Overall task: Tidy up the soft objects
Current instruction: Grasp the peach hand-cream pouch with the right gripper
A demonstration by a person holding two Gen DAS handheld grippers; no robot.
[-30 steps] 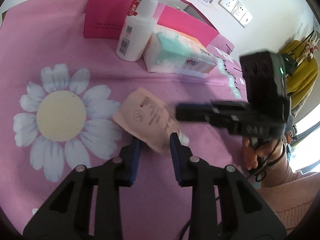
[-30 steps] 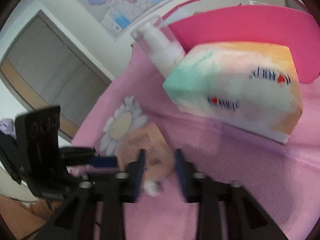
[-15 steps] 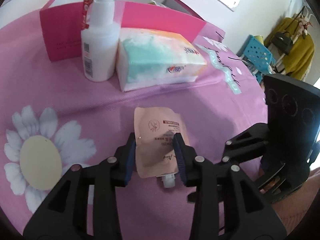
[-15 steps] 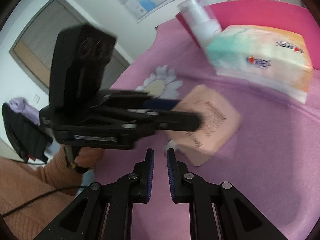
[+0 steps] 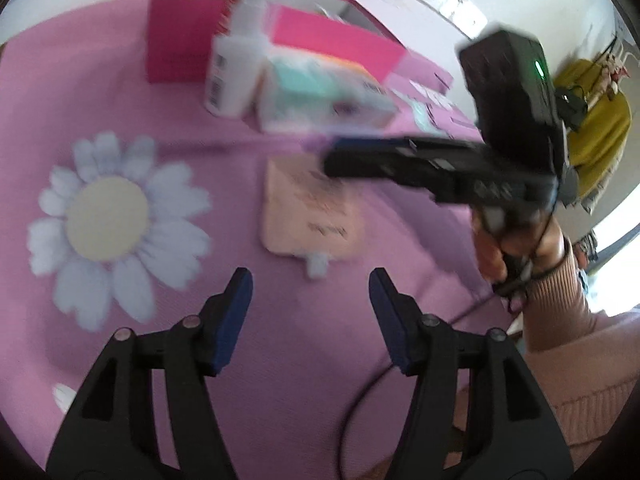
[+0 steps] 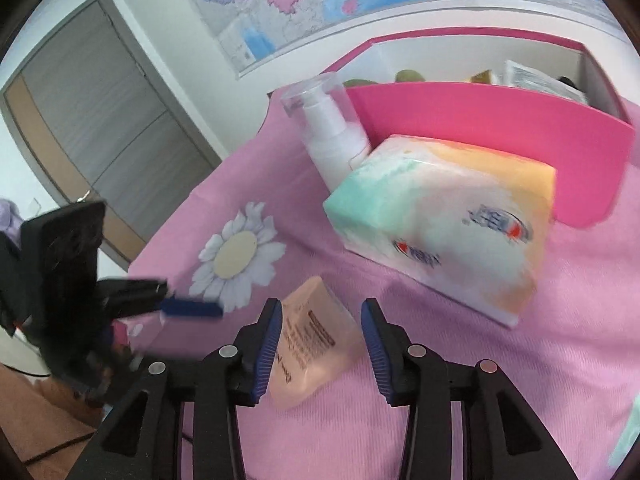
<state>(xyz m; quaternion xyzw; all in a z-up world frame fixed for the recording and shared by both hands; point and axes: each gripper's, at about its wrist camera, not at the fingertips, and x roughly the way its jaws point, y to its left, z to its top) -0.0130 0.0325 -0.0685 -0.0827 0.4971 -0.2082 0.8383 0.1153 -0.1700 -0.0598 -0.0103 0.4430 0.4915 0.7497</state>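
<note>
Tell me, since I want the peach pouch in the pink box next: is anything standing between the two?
Yes. The tissue pack and the white pump bottle stand on the cloth directly between the peach pouch and the pink box, against its front wall. The pouch would have to go over them.

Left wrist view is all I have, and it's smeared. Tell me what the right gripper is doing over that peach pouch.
Observer: The right gripper has its jaws apart; they have just been opening. The peach pouch lies between them on the pink cloth, not gripped.
Operator: Check the box behind it.
Observer: The pink box is open-topped, and a printed paper packet leans inside at its right end.
Operator: Now the bottle.
Observer: The pump bottle stands upright with a clear cap over its nozzle, right beside the tissue pack.
</note>
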